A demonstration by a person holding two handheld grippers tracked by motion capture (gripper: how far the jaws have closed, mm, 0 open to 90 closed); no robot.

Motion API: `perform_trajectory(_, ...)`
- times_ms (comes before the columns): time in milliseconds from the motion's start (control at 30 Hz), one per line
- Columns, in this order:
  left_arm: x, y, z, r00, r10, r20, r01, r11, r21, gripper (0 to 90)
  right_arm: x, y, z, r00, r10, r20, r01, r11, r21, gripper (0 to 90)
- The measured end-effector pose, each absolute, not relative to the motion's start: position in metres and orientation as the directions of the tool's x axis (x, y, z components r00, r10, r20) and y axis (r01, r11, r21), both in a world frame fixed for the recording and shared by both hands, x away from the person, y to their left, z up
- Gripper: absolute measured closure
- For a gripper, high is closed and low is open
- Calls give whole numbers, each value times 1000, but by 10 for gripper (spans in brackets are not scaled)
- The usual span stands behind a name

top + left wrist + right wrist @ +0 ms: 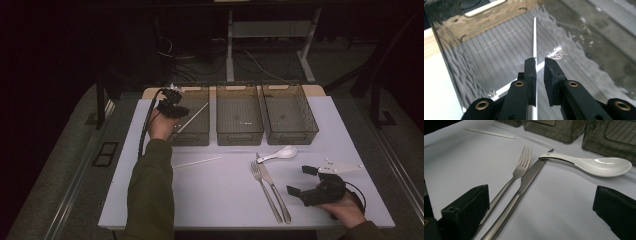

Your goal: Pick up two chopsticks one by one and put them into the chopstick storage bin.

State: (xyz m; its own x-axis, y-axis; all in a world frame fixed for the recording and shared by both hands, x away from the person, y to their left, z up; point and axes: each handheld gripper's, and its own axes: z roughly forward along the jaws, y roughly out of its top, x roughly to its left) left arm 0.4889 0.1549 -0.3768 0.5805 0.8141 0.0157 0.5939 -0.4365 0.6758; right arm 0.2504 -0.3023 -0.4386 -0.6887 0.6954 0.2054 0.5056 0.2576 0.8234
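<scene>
Here, white stick (534, 37) in left bin (486, 52)

We wear olive-green sleeves (150, 190); our black grippers (172, 107) trail black cables (145, 125), with brass-ringed screw holes (482, 105) on the jaws.

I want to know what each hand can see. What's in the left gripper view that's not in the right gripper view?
Left gripper view: a thin white stick between the left gripper's slightly parted jaws, lying in a bin.
Right gripper view: a fork, knife, spoon and second stick beyond the wide-open right gripper.
Both: black jaws, see-through bins and the white table.
</scene>
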Motion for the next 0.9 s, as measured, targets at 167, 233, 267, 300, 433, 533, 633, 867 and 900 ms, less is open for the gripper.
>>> perform_trajectory(167, 482, 152, -364, 622, 783, 8, 543, -438, 717, 712, 250, -302, -439, -688, 696, 205, 505, 258, 824, 9)
perform_trajectory(233, 477, 151, -358, 640, 768, -2, 523, -434, 734, 681, 250, -302, -438, -688, 697, 205, 506, 257, 823, 9)
perform_trajectory(267, 474, 150, -355, 647, 762, -5, 514, -432, 741, 662, 250, -303, -438, -688, 696, 204, 505, 258, 824, 9)
perform_trajectory(300, 471, 149, -352, 657, 754, -9, 505, -431, 747, 650, 251, -303, -439, -688, 697, 203, 504, 258, 824, 9)
perform_trajectory(433, 458, 144, -341, 707, 707, -8, 460, -451, 765, 583, 251, -302, -439, -690, 696, 200, 502, 260, 825, 9)
perform_trajectory(533, 447, 141, -336, 739, 674, -4, 431, -468, 772, 530, 251, -302, -440, -694, 691, 202, 502, 264, 823, 9)
perform_trajectory(633, 435, 140, -333, 761, 648, -3, 407, -474, 780, 500, 253, -301, -442, -699, 688, 196, 502, 276, 820, 9)
perform_trajectory(867, 403, 141, -336, 803, 596, -1, 354, -477, 805, 436, 259, -300, -443, -708, 676, 203, 497, 273, 824, 9)
perform_trajectory(900, 398, 142, -336, 807, 590, 2, 347, -478, 807, 429, 259, -300, -443, -710, 674, 204, 495, 272, 825, 9)
